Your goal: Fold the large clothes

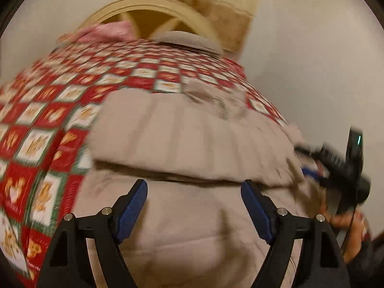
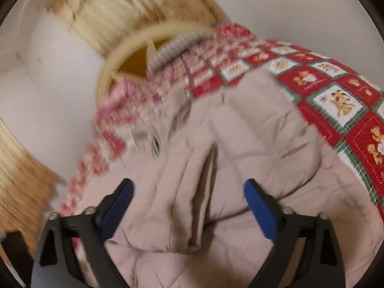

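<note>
1. Left claw (image 1: 194, 192): black frame, blue pads (image 1: 133, 206). Jaws spread wide with nothing between them, poised low over the near part of the garment; likely placed to reach the folded edge just ahead of it.

2. Right claw (image 2: 188, 192): same build, jaws equally wide apart and empty, above the creased middle of the garment. In the left wrist view it shows at the right edge (image 1: 312, 153), close by the garment's side; whether it touches the cloth cannot be told through the blur.

3. Beige quilted jacket (image 1: 192, 139): the task's item, padded, stitched in parallel channels. It lies flat on the cloth-covered counter, directly below both claws. One layer is already turned over another, leaving a thick fold edge (image 1: 180, 176) running across the left view. The long axis appears to run left to right in that view; a rumpled end, possibly collar or hood (image 1: 216, 100), lies at the far side. Judged partly folded, with more folding to come.

4. Counter, covered by a red, white and green checked tablecloth (image 1: 48, 124) printed with teddy bears; it gives the broad flat base needed for folding.

5. Pink cloth (image 1: 108, 31): bunched at the counter's far edge, well apart from the jacket.

6. Round-backed wooden chair (image 1: 148, 2): beyond the counter.
</note>
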